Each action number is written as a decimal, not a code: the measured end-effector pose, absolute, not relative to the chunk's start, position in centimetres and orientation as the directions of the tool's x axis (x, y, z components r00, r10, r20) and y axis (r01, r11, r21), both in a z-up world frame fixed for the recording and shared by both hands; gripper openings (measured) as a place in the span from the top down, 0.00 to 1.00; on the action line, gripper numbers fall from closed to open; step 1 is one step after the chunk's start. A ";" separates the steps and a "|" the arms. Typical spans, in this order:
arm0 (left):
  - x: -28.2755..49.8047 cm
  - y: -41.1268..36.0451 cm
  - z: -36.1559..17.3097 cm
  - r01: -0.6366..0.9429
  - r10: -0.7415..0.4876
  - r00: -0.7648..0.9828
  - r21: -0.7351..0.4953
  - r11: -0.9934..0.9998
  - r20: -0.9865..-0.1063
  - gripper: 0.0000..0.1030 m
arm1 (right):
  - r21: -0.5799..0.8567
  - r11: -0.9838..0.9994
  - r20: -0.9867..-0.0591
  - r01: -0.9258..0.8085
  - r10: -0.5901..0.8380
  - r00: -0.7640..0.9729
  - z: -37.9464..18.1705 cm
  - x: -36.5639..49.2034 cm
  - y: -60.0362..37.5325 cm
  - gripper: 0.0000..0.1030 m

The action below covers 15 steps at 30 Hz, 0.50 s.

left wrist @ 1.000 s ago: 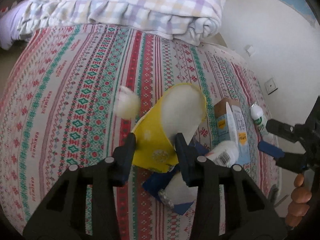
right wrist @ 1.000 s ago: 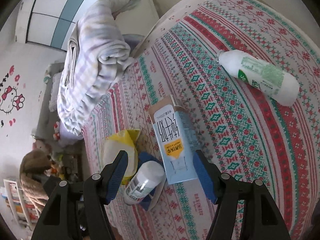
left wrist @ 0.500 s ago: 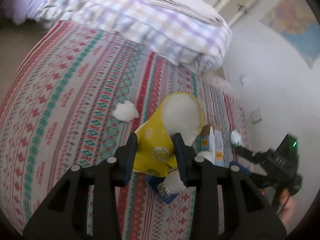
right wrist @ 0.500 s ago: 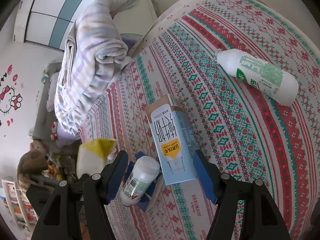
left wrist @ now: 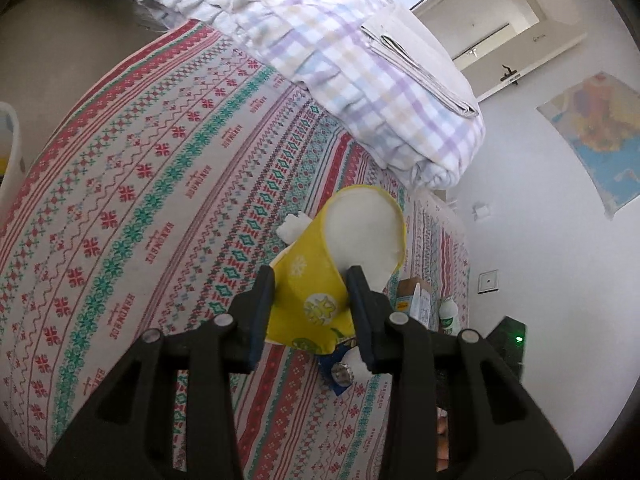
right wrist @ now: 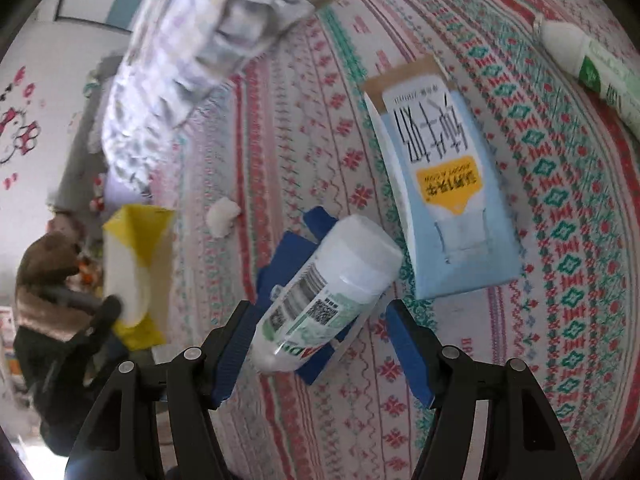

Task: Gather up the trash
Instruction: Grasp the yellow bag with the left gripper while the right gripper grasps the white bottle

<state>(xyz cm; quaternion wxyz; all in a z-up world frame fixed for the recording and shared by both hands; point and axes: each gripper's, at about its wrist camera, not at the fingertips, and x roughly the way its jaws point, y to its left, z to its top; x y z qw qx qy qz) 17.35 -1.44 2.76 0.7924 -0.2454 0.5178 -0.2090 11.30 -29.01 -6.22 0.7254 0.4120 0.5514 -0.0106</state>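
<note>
Left wrist view: the left gripper (left wrist: 310, 300) stays clamped on the yellow paper cup (left wrist: 340, 264), its white mouth facing away. Against a second ago, when the cup sat low beside the other rubbish, the cup is now lifted clear of the patterned bedspread (left wrist: 140, 200). The crumpled tissue (left wrist: 291, 227) that lay well to the cup's left now peeks out just behind its rim. At the far left edge a pale container rim (left wrist: 10, 148) has come into view, possibly the bin, though too little shows to be sure.

Right wrist view, from the left: the raised cup (right wrist: 134, 264) hangs off the bed's edge in the other gripper. The right gripper (right wrist: 318, 344) has dropped from straddling the blue milk carton (right wrist: 444, 196) to the white plastic bottle (right wrist: 324, 292) lying on a blue flattened box (right wrist: 290, 258). Its jaws stand wide on either side of the bottle, not yet pressing. A second bottle (right wrist: 592, 72) lies at the far right. One piece looks collected, and the bottle seems next.
</note>
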 end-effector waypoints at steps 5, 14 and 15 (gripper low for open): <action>17.4 -1.0 2.8 0.069 -0.589 0.376 -0.612 0.788 -0.716 0.62 | 0.512 0.709 -0.853 0.485 0.353 0.384 -6.5 12.0 -27.7 0.60; 17.7 1.3 3.6 0.046 -0.603 0.397 -0.641 0.766 -0.692 0.62 | 0.508 0.759 -0.830 0.407 0.306 0.466 -3.6 11.0 -27.5 0.63; 17.8 1.6 3.7 0.041 -0.605 0.401 -0.646 0.762 -0.688 0.62 | 0.512 0.757 -0.827 0.406 0.305 0.473 -3.5 11.0 -27.6 0.63</action>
